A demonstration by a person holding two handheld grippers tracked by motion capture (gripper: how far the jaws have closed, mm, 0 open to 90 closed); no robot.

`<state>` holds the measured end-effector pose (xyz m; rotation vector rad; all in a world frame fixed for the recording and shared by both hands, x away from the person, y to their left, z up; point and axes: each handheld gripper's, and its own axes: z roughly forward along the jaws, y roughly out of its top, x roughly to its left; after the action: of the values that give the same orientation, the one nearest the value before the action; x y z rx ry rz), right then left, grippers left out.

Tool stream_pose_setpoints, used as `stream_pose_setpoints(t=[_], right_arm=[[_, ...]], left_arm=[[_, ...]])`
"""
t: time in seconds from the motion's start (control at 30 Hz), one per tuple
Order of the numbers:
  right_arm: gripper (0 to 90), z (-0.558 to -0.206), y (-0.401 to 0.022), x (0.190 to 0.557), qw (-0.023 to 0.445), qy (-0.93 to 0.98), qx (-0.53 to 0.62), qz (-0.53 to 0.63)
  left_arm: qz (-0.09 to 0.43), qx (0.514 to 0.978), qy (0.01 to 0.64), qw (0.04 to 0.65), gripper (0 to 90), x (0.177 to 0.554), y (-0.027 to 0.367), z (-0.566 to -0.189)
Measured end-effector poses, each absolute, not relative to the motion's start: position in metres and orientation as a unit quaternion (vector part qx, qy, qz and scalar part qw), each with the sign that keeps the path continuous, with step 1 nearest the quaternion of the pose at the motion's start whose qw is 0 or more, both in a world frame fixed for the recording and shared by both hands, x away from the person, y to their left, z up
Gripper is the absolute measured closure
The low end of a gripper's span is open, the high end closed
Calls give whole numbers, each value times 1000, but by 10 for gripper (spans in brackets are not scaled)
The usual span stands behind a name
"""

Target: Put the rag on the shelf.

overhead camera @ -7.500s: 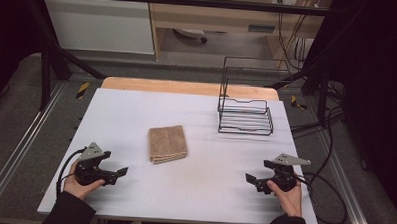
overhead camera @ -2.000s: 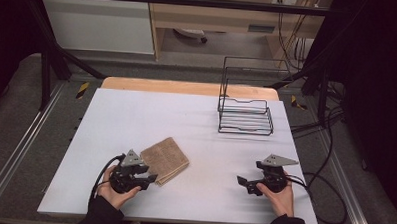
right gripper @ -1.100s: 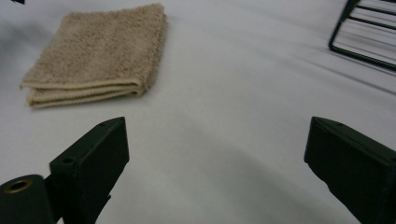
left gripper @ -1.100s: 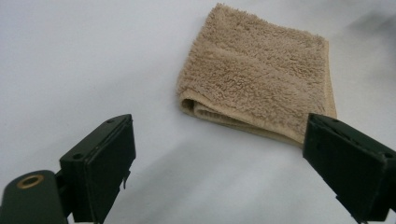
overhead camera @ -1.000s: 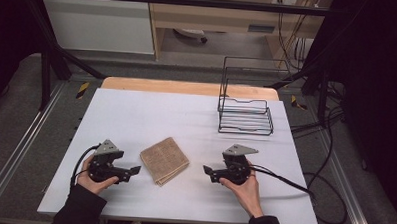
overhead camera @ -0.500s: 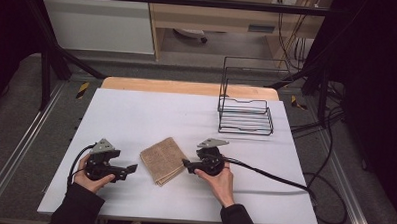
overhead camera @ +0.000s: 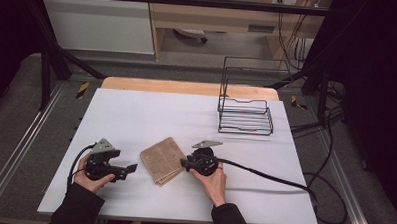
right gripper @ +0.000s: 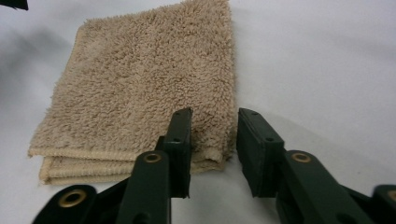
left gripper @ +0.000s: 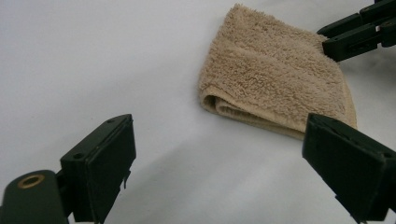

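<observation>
On the left, the left gripper [overhead camera: 129, 168] waits with jaws spread wide and empty, the folded tan towel [overhead camera: 163, 159] just beyond its fingertips. The right gripper [right gripper: 214, 135] has just been closing its jaws around the towel's near corner; a gap remains, so the corner is not yet pinched. Next, likely: finish closing and lift.
</observation>
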<state>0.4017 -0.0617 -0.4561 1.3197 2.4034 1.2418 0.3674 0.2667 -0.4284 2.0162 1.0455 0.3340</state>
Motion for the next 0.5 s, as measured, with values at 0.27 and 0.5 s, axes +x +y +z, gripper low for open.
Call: stream_pose_setpoints(t=[0.27,0.5], right_arm=[[828,-456,-61,400,46,784,458,416],[849,-444,-66,403,38,785,456,418]], left_arm=[[136,797,420,412,118,368,267,-428],[143,793,421,417,193,372,266,-426]])
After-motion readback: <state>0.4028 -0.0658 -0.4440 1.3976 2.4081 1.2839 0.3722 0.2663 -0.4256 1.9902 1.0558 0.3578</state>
